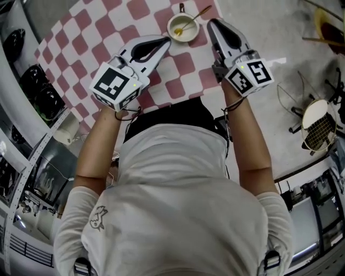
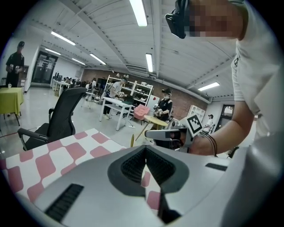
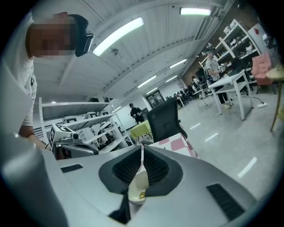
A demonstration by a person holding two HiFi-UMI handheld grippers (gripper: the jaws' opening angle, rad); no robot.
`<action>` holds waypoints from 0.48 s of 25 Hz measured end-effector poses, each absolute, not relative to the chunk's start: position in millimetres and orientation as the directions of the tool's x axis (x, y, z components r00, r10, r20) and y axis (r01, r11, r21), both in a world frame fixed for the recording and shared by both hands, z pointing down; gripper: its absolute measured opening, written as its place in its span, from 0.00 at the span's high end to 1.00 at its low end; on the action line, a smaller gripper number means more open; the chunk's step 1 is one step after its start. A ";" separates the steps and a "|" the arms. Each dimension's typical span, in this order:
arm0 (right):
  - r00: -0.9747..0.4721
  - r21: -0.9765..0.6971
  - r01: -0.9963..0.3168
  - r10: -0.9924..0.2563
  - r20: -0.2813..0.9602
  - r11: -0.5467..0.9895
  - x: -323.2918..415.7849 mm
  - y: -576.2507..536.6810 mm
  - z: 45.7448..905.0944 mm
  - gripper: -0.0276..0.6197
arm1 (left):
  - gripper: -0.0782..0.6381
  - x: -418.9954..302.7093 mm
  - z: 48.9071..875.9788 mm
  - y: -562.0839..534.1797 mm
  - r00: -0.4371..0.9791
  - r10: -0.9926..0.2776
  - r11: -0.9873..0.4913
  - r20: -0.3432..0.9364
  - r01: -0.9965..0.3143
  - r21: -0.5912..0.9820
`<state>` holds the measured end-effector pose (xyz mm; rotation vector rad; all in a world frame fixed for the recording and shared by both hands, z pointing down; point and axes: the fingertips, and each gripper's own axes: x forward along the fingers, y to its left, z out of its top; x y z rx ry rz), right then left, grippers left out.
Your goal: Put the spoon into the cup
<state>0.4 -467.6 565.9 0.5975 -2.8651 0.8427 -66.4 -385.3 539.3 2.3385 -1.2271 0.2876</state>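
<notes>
Left gripper (image 1: 166,42) and right gripper (image 1: 212,23), both clenched on nothing, flank the cup (image 1: 170,28) containing the spoon (image 1: 196,16).

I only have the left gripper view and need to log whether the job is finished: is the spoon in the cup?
Observer: Yes. The head view shows the spoon inside the cup, its handle leaning over the rim.
Operator: Where does the cup stand?
Observer: On the checked tablecloth, near the table's far edge.
Operator: Is the right gripper holding anything?
Observer: No. The right gripper has its jaws together, with nothing clamped.
</notes>
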 end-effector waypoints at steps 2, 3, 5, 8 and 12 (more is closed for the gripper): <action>-0.919 -0.481 -0.394 -0.344 0.193 0.783 2.8 -459.3 552.6 0.90 | 0.87 -63.7 525.8 -380.0 0.580 -0.721 -0.493 0.379 -0.814 0.307; -0.918 -0.463 -0.396 -0.348 0.189 0.793 3.8 -456.5 545.6 0.90 | 0.87 -63.1 519.1 -378.7 0.581 -0.726 -0.499 0.368 -0.813 0.298; -0.916 -0.430 -0.401 -0.356 0.185 0.809 5.4 -449.6 531.6 0.90 | 0.87 -62.7 506.6 -373.9 0.581 -0.734 -0.509 0.351 -0.813 0.282; -0.911 -0.409 -0.413 -0.366 0.191 0.814 9.4 -433.9 512.0 0.91 | 0.87 -63.0 489.4 -360.7 0.571 -0.742 -0.510 0.353 -0.821 0.256; -0.907 -0.331 -0.419 -0.373 0.195 0.846 15.1 -409.1 482.1 0.91 | 0.87 -66.6 459.3 -346.2 0.546 -0.764 -0.504 0.344 -0.838 0.210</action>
